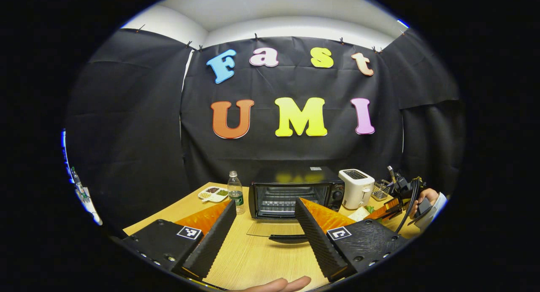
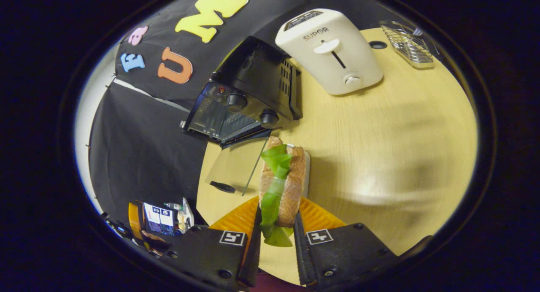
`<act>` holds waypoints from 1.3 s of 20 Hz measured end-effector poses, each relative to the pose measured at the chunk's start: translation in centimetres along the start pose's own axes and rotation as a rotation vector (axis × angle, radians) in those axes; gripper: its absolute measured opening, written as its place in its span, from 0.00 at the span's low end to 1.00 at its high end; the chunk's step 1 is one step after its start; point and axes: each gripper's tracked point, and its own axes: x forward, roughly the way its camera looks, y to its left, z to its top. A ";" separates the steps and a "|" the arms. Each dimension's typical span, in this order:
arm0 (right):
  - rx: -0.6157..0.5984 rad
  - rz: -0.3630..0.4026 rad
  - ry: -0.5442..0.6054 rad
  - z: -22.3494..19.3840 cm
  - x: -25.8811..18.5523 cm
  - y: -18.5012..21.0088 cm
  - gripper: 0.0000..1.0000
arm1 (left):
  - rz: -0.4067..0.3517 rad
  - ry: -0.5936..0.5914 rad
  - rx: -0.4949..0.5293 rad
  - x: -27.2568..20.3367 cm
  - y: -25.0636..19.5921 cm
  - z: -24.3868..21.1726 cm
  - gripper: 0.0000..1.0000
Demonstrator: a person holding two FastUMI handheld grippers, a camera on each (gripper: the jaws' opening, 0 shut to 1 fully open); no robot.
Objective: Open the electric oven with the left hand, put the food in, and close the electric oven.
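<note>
Gripping sandwich (image 2: 282, 180) in right hand-held gripper (image 2: 276, 224).
Hovering near open oven (image 2: 247, 98); left hand-held gripper (image 1: 265, 212) gaping, released.

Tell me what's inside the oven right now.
With its glass door folded down onto the table, the electric oven shows a bare wire rack and no food. The sandwich is clamped in the right gripper. The cavity's back is too dark to judge.

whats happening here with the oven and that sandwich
A person is loading an oven. Its glass door already lies open, flat on the table. The right tool is shut on a sandwich just above a white plate beside the oven. The left tool hangs open in front of the oven, holding nothing.
</note>
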 end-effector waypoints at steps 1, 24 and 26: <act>0.004 -0.004 -0.023 -0.1 -0.6 0.3 0.30 | -0.001 -0.006 -0.004 -0.3 0.2 0.1 0.92; 0.281 0.228 -0.629 1.7 10.9 19.6 0.39 | 0.002 -0.025 -0.049 -2.2 9.7 -2.8 0.93; 0.357 0.188 -0.711 3.8 13.3 19.3 0.39 | -0.013 -0.029 -0.055 -2.5 9.7 -2.8 0.92</act>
